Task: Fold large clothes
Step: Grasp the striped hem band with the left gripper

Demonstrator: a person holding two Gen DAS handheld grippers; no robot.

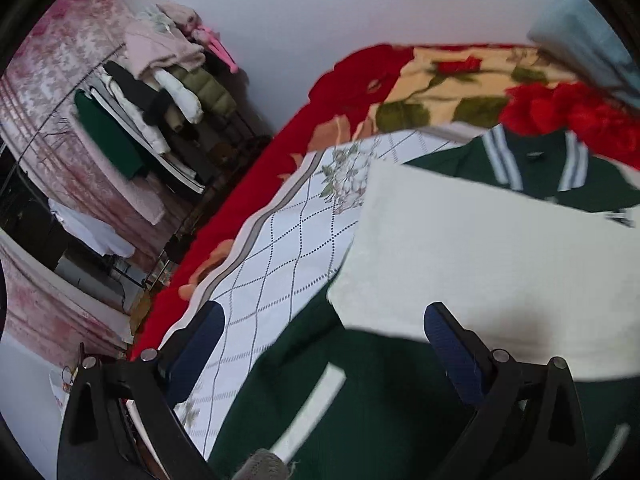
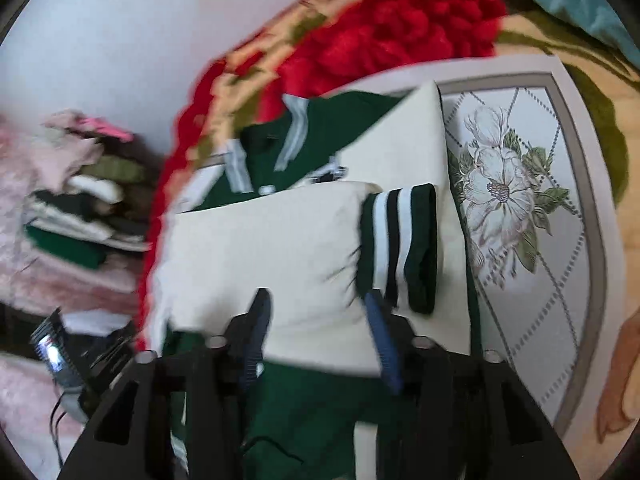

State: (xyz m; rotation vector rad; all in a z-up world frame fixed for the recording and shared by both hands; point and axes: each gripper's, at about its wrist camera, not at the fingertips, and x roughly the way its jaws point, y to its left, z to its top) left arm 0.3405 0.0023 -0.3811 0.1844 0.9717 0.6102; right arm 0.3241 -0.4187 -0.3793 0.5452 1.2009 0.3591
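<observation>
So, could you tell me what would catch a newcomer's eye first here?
Probably the green jacket with cream sleeves folded across it, lying on a floral white quilt. Behind it, a bright red rose blanket, and a crowded clothes rack by the wall.

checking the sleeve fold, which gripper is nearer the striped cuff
Right. The right gripper hangs just below the striped cuff, its right finger at the cuff's lower edge. The left gripper is over the cream sleeve; no cuff shows in its view.

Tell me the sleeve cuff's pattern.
Dark green cuff with white and black stripes; clearest in right wrist view.
</observation>
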